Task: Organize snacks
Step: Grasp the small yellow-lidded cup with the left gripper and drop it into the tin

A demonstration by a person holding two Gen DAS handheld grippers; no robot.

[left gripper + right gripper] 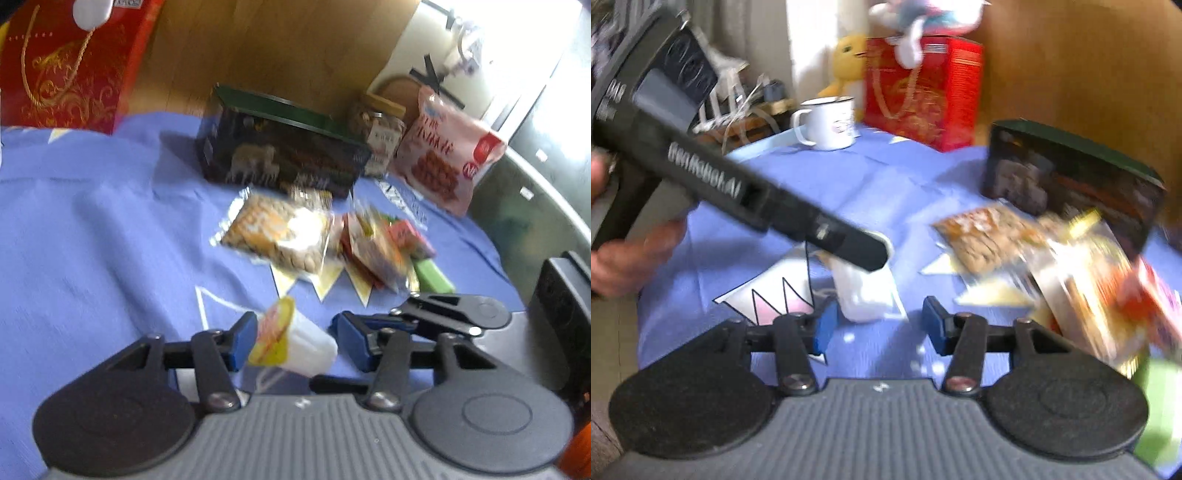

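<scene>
Lying on its side between the blue pads of the left gripper (293, 341) is a small white jelly cup (295, 341) with a yellow foil lid. The jaws stand apart around it: the left pad is touching or nearly touching the lid end, while a clear gap shows at the right pad, so whether it is clamped cannot be told through the blur. The cup sits over the blue cloth (92, 229) that covers the bench, near its front edge.

Further back on the cloth, a clear cracker packet (277, 236) lies flat, just beside a loose heap of small snack sachets (380, 247) in red, yellow, pink and green. Behind these stands a dark box (284, 147) with a green rim, open at the top, toward the back edge of the bench. To its right are a jar (376, 136) with a wooden lid and a pink snack bag (447, 155), leaning near the back right edge. A red gift bag (70, 62) stands at the back left corner.

From the right wrist view, the right gripper (881, 326) hangs with its jaws apart and nothing between them, just beside the cup. The other handheld tool crosses the view from the left. A white mug (831, 123) stands near the back edge beside the red bag.
</scene>
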